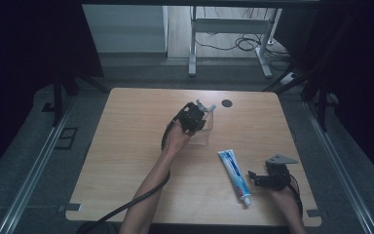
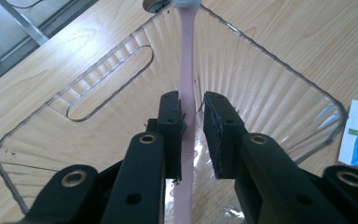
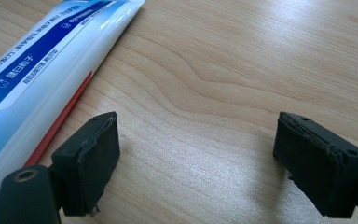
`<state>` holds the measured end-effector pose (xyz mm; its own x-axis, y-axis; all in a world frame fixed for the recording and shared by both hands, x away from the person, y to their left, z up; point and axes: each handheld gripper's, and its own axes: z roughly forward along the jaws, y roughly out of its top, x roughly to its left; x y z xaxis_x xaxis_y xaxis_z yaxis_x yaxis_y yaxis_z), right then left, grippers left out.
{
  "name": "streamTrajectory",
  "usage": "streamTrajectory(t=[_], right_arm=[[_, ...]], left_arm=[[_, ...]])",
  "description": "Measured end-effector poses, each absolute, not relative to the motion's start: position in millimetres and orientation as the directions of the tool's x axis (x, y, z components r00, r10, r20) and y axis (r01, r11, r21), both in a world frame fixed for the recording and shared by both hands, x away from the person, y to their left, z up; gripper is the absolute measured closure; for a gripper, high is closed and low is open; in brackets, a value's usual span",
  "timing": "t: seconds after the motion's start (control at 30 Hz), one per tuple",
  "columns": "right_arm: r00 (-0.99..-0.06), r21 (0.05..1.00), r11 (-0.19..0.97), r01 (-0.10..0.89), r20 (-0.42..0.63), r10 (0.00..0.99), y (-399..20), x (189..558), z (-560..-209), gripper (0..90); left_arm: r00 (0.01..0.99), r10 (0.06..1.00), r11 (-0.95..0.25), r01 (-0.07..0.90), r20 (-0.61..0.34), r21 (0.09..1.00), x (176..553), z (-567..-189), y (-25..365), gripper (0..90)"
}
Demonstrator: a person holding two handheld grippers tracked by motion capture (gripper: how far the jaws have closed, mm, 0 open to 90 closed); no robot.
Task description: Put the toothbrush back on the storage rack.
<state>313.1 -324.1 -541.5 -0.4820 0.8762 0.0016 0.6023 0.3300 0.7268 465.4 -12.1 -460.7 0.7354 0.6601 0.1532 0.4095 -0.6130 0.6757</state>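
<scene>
The left claw, jaws narrow around the pink toothbrush but one pad apart, holds it upright inside the clear cup; the wide right claw waits beside the toothpaste.

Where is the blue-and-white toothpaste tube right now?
In the high view, the blue-and-white toothpaste tube lies flat on the wooden table, right of centre, between the clear plastic container and the right gripper.

Left hand-held gripper: black body, brass-ringed screw holes, ribbed black pads, thick black cable. Right hand-held gripper: black, grey three-cornered plate on top. Forearms bare, no sleeves.
</scene>
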Motion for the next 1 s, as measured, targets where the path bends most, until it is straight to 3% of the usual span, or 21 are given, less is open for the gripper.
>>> streamTrajectory(t=[0.23, 0.7, 1.0], right_arm=[[-0.482, 0.727, 0.331, 0.602, 0.000, 0.876, -324.1, 313.2, -541.6, 14.0], [-0.482, 0.727, 0.331, 0.602, 0.000, 0.876, -324.0, 313.2, -541.6, 14.0], [-0.482, 0.727, 0.330, 0.602, 0.001, 0.876, -324.0, 313.2, -541.6, 14.0]], left_arm=[[0.732, 0.664, -0.607, 0.410, 0.151, 0.681, 464.9, -460.3, -11.9, 72.7], [0.718, 0.687, -0.546, 0.411, 0.110, 0.730, 457.4, -439.0, -4.7, 47.2], [0.728, 0.685, -0.481, 0.445, 0.007, 0.756, 450.1, -424.1, 7.4, 28.6]])
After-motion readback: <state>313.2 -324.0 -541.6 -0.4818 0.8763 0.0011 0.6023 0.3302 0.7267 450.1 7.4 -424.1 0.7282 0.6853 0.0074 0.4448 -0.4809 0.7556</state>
